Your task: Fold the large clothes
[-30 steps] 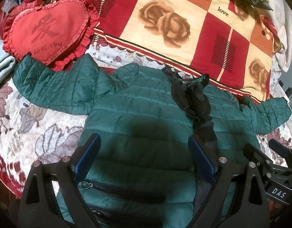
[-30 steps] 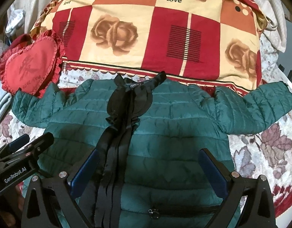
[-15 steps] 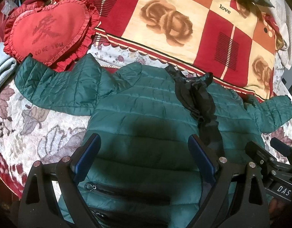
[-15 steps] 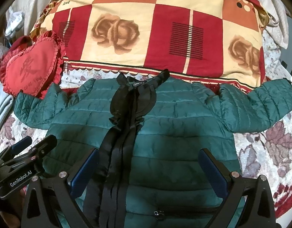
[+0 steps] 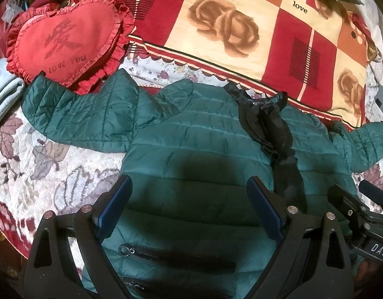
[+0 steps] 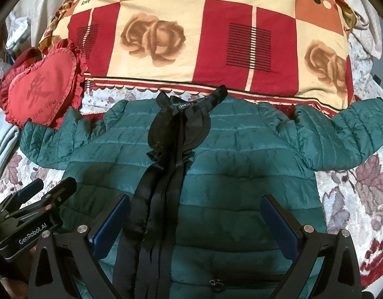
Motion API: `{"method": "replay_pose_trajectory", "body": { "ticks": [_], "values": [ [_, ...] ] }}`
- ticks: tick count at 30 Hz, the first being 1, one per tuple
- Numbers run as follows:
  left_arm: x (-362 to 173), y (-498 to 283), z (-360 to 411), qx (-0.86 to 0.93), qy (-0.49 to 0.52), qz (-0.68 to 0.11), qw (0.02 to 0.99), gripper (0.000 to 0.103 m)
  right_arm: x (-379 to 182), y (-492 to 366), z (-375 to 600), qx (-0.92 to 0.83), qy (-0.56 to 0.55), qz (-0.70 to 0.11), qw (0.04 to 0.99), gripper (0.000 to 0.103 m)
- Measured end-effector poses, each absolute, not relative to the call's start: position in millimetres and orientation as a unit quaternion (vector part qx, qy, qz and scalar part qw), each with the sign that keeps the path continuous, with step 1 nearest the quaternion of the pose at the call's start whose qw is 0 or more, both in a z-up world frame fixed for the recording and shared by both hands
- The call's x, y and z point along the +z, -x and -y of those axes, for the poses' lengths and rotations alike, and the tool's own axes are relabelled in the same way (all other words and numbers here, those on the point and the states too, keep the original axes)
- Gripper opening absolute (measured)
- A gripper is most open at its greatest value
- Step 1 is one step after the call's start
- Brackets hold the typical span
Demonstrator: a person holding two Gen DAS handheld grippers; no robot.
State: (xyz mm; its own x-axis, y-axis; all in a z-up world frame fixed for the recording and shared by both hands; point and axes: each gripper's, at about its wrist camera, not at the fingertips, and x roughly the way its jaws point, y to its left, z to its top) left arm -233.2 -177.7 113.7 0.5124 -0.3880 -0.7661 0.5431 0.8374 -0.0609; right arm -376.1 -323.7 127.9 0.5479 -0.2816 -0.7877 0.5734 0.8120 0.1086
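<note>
A green quilted puffer jacket [image 5: 196, 149] [image 6: 241, 154] lies flat, front up, on a floral bedspread, both sleeves spread out sideways. A black ruffled placket [image 6: 166, 179] runs down its middle from the collar. My left gripper [image 5: 189, 199] hovers open over the jacket's left front panel, above a zipped pocket [image 5: 166, 256], nothing between its fingers. My right gripper [image 6: 195, 216] hangs open over the right front panel, its left finger beside the black placket. Each gripper shows in the other's view: the right gripper [image 5: 361, 214], the left gripper [image 6: 34, 209].
A red heart-shaped cushion [image 5: 64, 42] touches the left sleeve end. A red and cream rose-patterned quilt [image 6: 204, 37] is folded behind the collar. Pale grey fabric [image 5: 2, 92] lies at the far left. Bare floral bedspread [image 5: 42, 164] [image 6: 361, 194] shows on both sides of the jacket.
Both grippers have drifted slightly back and up from the jacket, so it sits a little lower in each view. Both stay open and the jacket has not moved.
</note>
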Motion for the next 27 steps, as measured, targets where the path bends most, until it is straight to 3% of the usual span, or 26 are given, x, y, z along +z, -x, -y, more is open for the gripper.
{"method": "replay_pose_trajectory", "body": {
  "ticks": [27],
  "values": [
    [109,200,151,-0.228,-0.086,-0.424,0.873,0.093,120,370,320,-0.230,-0.197,-0.416,0.857,0.103]
  ]
}}
